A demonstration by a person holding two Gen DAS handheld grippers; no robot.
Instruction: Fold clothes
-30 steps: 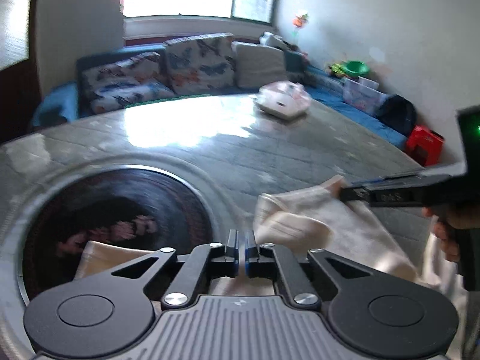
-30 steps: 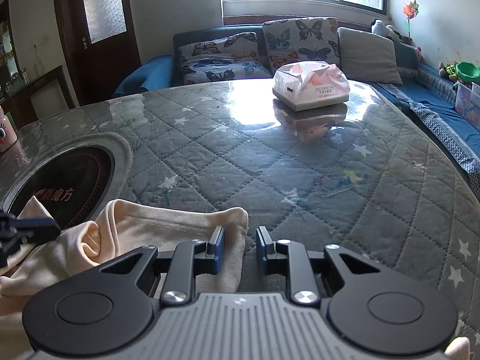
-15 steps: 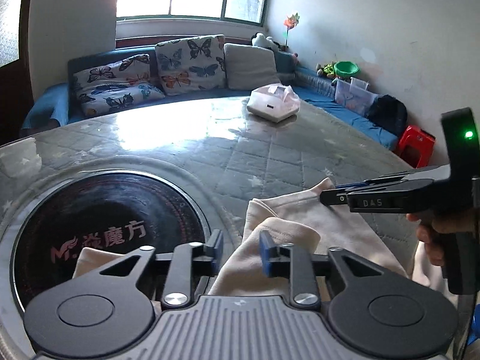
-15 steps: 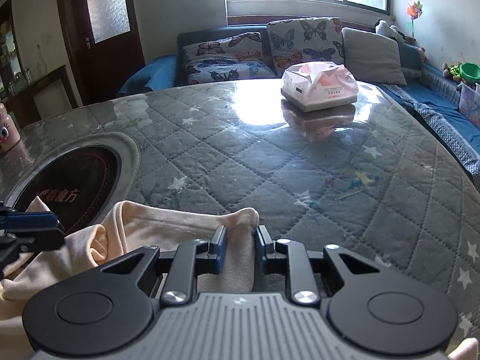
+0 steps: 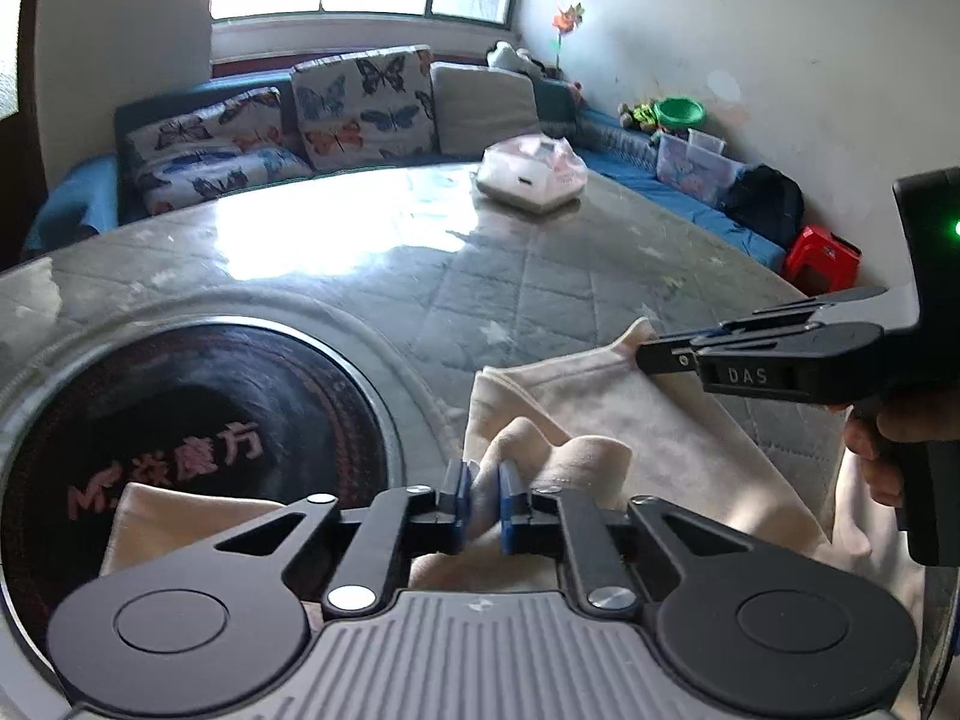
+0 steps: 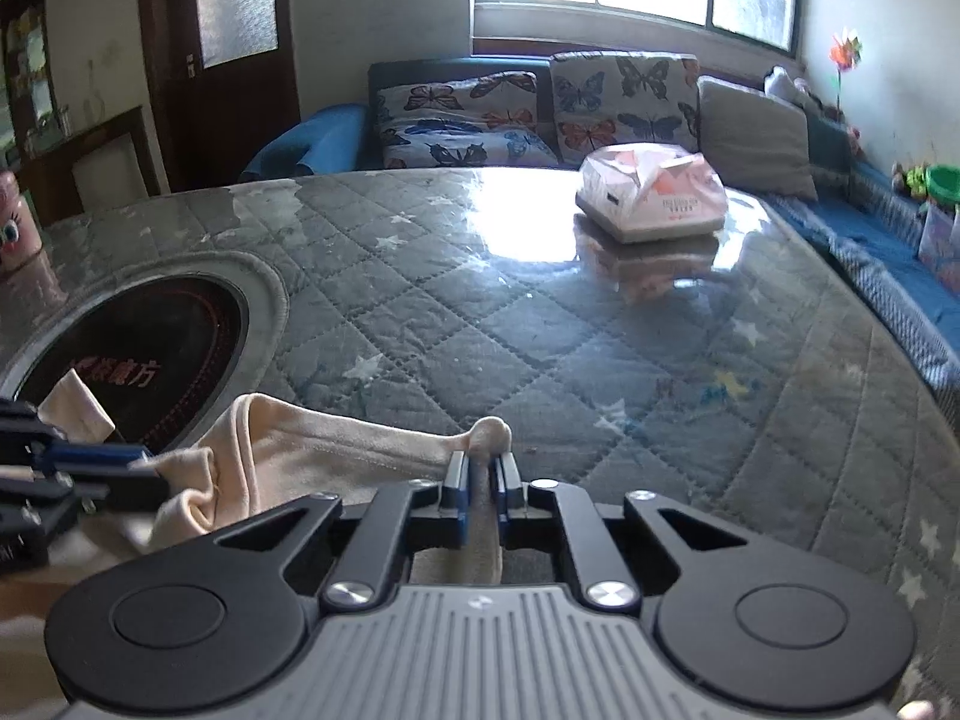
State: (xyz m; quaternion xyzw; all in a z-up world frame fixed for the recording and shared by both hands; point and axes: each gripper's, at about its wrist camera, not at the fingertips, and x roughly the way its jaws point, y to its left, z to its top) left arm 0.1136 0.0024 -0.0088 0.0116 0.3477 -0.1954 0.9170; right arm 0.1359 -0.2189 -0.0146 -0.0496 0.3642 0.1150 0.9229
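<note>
Where lettering can be read at all, it is the white "DAS" on the side of the right gripper (image 5: 651,355) as the left wrist view shows it, and pinkish characters ending in "方" printed across the dark round inset (image 5: 180,420) sunk in the quilted grey table (image 6: 540,312); the print on the pink-and-white tissue pack (image 6: 654,195) further back is too small to make out. The cream garment (image 5: 630,426) lies on the near part of the table, its left end overlapping the inset's rim. The left gripper (image 5: 480,495) has just been closing and now pinches a bunched fold of the cloth between its blue pads. The right gripper (image 6: 480,474) has just closed as well and clamps the garment's far right corner, a small knob of fabric poking out past its tips. Between the two grips the upper edge of the cloth runs roughly sideways across the table, sagging into folds near the left gripper
</note>
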